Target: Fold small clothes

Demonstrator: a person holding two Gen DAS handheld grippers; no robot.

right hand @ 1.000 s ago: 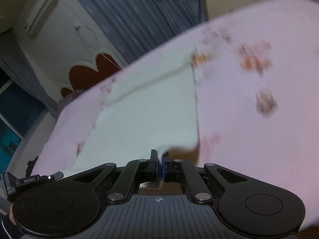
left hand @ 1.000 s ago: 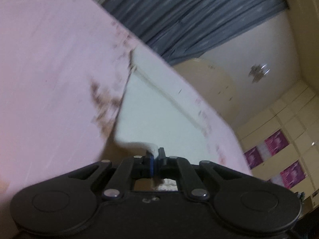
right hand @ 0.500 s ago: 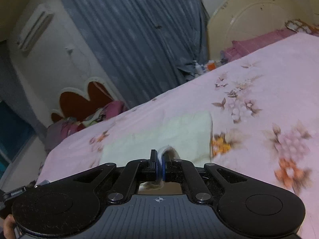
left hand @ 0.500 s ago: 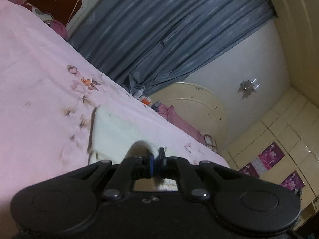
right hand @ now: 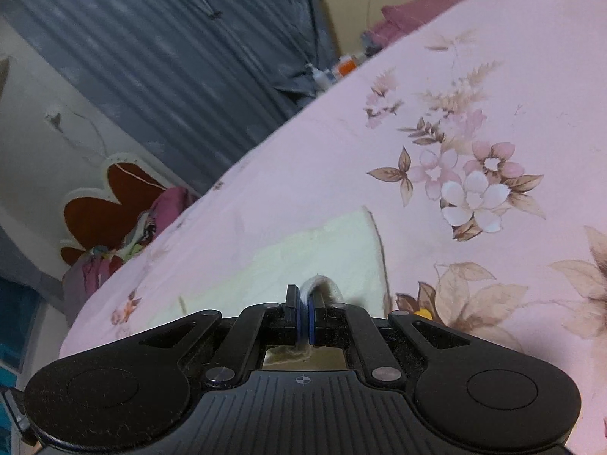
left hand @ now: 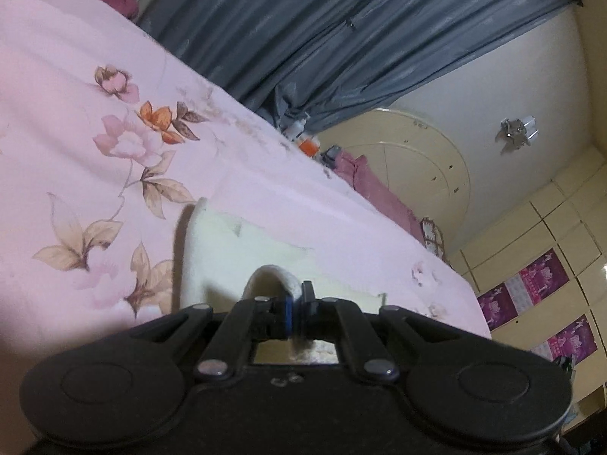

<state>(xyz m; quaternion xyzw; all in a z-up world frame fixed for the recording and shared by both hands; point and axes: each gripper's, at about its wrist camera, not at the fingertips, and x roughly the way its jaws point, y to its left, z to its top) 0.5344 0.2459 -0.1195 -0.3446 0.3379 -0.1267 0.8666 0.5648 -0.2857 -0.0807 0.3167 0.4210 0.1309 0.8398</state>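
A small cream cloth point(left hand: 242, 250) lies flat on the pink flowered bedsheet point(left hand: 95, 76). My left gripper point(left hand: 296, 303) is shut on a near corner of the cloth, which loops up over the fingertips. In the right wrist view the same cream cloth point(right hand: 322, 254) lies just ahead, and my right gripper point(right hand: 305, 309) is shut on its other near corner, low over the sheet point(right hand: 474, 94).
Grey curtains point(left hand: 341, 38) hang behind the bed. A cream round headboard point(left hand: 417, 167) and purple pillows point(left hand: 375, 185) are at one end, a red flower-shaped board point(right hand: 110, 201) with bundled clothes at the other. Small bottles point(right hand: 341, 68) stand beyond the bed edge.
Both grippers have swung down and forward with the cloth corners. The cloth, spread wide and raised a second ago, now lies shorter on the sheet, close below the grippers.
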